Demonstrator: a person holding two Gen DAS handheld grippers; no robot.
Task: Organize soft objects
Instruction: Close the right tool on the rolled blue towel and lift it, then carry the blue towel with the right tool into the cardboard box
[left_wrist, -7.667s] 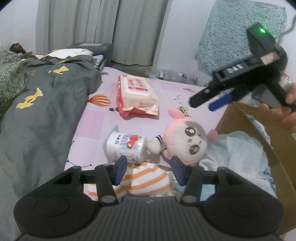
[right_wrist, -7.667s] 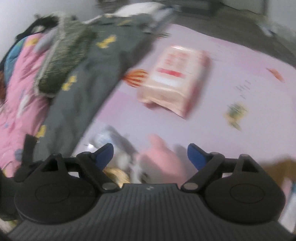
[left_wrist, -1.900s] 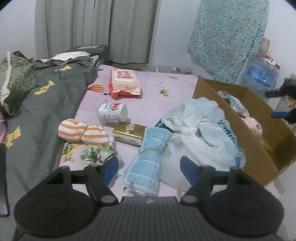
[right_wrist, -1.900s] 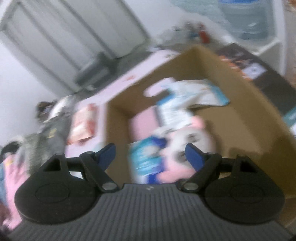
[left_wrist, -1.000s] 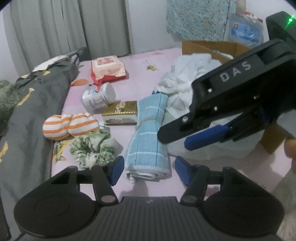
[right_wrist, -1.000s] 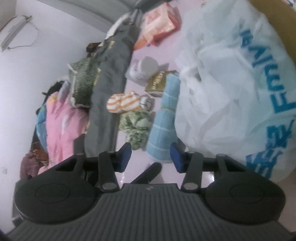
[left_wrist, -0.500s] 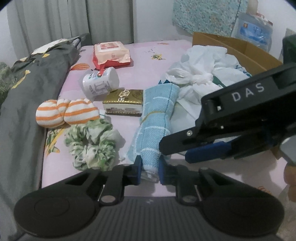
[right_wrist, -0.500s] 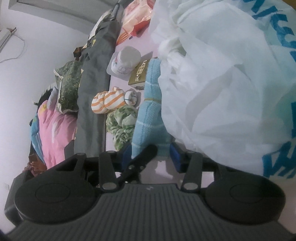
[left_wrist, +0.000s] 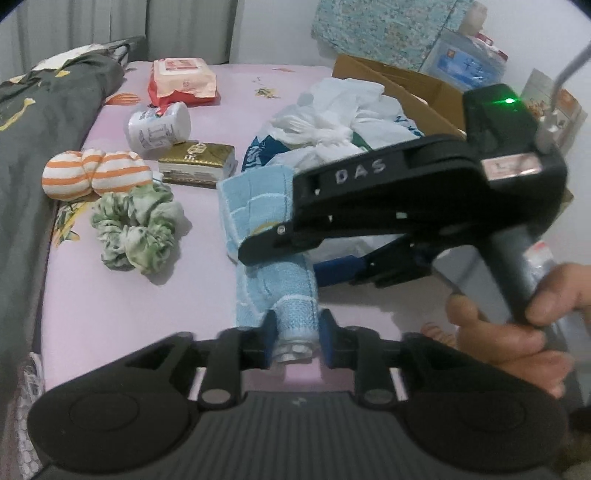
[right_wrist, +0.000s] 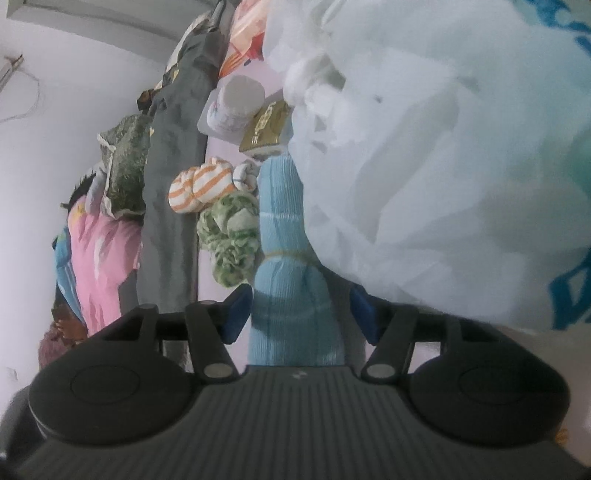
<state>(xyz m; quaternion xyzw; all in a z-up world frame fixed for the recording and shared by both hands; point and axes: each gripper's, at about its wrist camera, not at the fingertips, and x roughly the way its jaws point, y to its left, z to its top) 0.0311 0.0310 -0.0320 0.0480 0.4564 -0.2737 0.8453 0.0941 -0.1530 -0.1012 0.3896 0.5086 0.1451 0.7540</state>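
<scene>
Blue rolled towel (left_wrist: 273, 284) end between opening left gripper (left_wrist: 295, 334), right gripper (right_wrist: 301, 314) straddling it

Bystanders lying around on the pink bed

A pink sheet (left_wrist: 110, 314) is covering the bed, with a grey blanket (left_wrist: 33, 147) lying bunched along its left side. A pack of wet wipes (left_wrist: 181, 79) is resting at the far end, near the grey curtains (left_wrist: 184, 26). A white canister (left_wrist: 160, 125) is lying on its side just in front of the pack, and a gold box (left_wrist: 197, 162) is sitting just beside the canister. A patterned cloth (left_wrist: 388, 33) is hanging on the wall behind. In the right wrist view, a pink quilt (right_wrist: 103, 258) is lying beyond the grey blanket.
</scene>
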